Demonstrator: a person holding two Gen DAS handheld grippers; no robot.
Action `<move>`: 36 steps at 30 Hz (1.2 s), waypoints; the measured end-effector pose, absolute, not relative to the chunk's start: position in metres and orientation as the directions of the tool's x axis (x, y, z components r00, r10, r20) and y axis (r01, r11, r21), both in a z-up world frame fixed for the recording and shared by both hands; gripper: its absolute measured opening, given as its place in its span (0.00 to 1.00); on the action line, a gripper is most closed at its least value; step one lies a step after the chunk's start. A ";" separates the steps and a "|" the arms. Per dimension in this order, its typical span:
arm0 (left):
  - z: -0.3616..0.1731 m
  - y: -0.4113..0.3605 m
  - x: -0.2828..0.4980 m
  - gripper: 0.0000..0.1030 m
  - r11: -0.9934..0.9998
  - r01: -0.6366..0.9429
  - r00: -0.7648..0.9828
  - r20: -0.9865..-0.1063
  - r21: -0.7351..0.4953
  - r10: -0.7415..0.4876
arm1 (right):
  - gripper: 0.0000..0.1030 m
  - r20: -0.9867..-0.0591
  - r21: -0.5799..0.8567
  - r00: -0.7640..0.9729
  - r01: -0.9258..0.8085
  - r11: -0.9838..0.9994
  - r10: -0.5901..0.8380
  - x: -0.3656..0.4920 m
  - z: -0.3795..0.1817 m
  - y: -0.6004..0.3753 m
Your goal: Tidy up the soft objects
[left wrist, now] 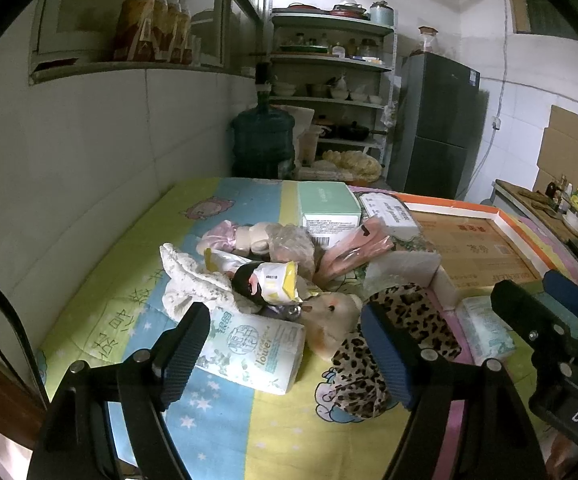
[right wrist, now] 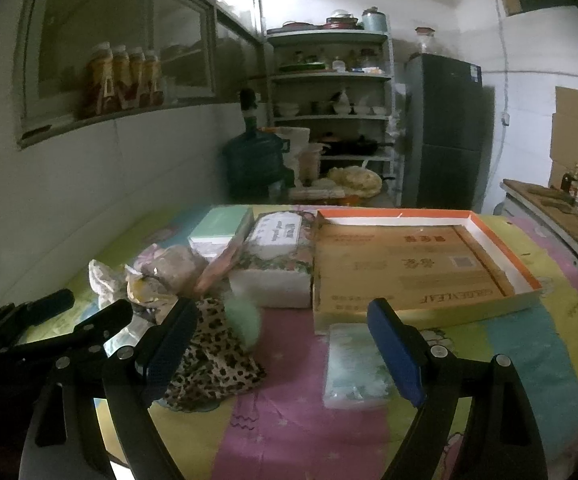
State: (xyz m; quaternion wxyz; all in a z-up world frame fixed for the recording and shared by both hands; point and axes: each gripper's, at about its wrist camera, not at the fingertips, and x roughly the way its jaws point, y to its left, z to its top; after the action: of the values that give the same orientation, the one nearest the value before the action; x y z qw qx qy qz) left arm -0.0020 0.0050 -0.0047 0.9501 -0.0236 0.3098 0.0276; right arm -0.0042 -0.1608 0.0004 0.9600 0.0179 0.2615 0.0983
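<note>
We are at a table point(left wrist: 225, 432) covered by a cartoon-print cloth in yellow, blue, green and pink stripes, standing against a white tiled wall in a dim kitchen. Behind it we see a blue water jug point(left wrist: 263, 140), open metal shelves point(left wrist: 331, 60) with bowls and pans, and a dark fridge point(left wrist: 435, 128).

The soft things sit in a loose heap in the middle of the table. A white speckled cloth point(left wrist: 187, 280) lies crumpled at the left, and in front of it a soft plastic-wrapped tissue pack point(left wrist: 253, 350). A crinkly yellow-and-white packet point(left wrist: 277, 280) rests on top of the heap, with a beige plush toy point(left wrist: 331, 318) just beside it. A limp leopard-print cloth point(right wrist: 217, 356) spreads flat on the pink stripe, partly under a fluffy pale green ball point(right wrist: 245, 318). A second flat tissue pack point(right wrist: 351, 364) lies alone near the front. At the back stand a mint-green box point(left wrist: 327, 204) and a floral tissue packet point(right wrist: 277, 252), and to the right a shallow cardboard tray point(right wrist: 501, 256) with an orange rim.

Our left tongs point(left wrist: 289, 356) hang spread wide above the first tissue pack, holding nothing. Our right tongs point(right wrist: 285, 350) are likewise spread and empty, between the leopard cloth and the flat pack.
</note>
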 end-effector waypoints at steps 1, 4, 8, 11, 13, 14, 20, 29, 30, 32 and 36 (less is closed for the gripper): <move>-0.005 0.005 -0.002 0.75 0.997 -0.067 0.807 -0.590 -0.028 0.038 | 0.85 -0.499 0.086 0.843 -0.182 0.980 0.200 -0.004 0.000 -0.161; -0.005 0.005 -0.002 0.75 0.997 -0.066 0.806 -0.590 -0.027 0.037 | 0.85 -0.500 0.088 0.842 -0.187 0.979 0.205 -0.005 -0.001 -0.160; -0.005 0.006 -0.002 0.75 0.997 -0.067 0.806 -0.591 -0.027 0.038 | 0.85 -0.504 0.091 0.837 -0.194 0.977 0.213 -0.004 -0.001 -0.158; -0.006 0.007 -0.002 0.75 0.997 -0.071 0.806 -0.591 -0.030 0.039 | 0.85 -0.504 0.092 0.835 -0.200 0.975 0.219 -0.004 -0.001 -0.157; -0.006 0.008 -0.003 0.75 0.997 -0.073 0.806 -0.590 -0.029 0.042 | 0.85 -0.503 0.092 0.835 -0.204 0.975 0.222 -0.005 -0.001 -0.156; -0.006 0.008 -0.002 0.75 0.997 -0.072 0.806 -0.591 -0.029 0.041 | 0.85 -0.503 0.092 0.835 -0.206 0.974 0.224 -0.005 0.000 -0.156; -0.006 0.008 -0.003 0.75 0.997 -0.071 0.806 -0.590 -0.029 0.040 | 0.85 -0.504 0.096 0.833 -0.211 0.973 0.230 -0.005 -0.001 -0.155; -0.006 0.008 -0.003 0.75 0.997 -0.072 0.806 -0.591 -0.030 0.040 | 0.85 -0.504 0.101 0.829 -0.220 0.970 0.241 -0.005 0.000 -0.151; -0.006 0.008 -0.003 0.75 0.997 -0.071 0.806 -0.591 -0.029 0.040 | 0.85 -0.504 0.101 0.829 -0.221 0.970 0.241 -0.005 0.000 -0.151; -0.006 0.008 -0.003 0.75 0.997 -0.072 0.806 -0.590 -0.030 0.040 | 0.85 -0.503 0.101 0.830 -0.221 0.970 0.241 -0.005 0.000 -0.150; -0.006 0.008 -0.003 0.75 0.997 -0.072 0.806 -0.590 -0.029 0.041 | 0.85 -0.504 0.106 0.827 -0.225 0.968 0.248 -0.007 0.000 -0.150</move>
State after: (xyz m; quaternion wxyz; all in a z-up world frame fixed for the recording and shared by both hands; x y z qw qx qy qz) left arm -0.0026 0.0083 -0.0057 0.9500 -0.0251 0.3098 0.0298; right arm -0.0066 -0.1495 -0.0002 0.9556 0.0212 0.2665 0.1237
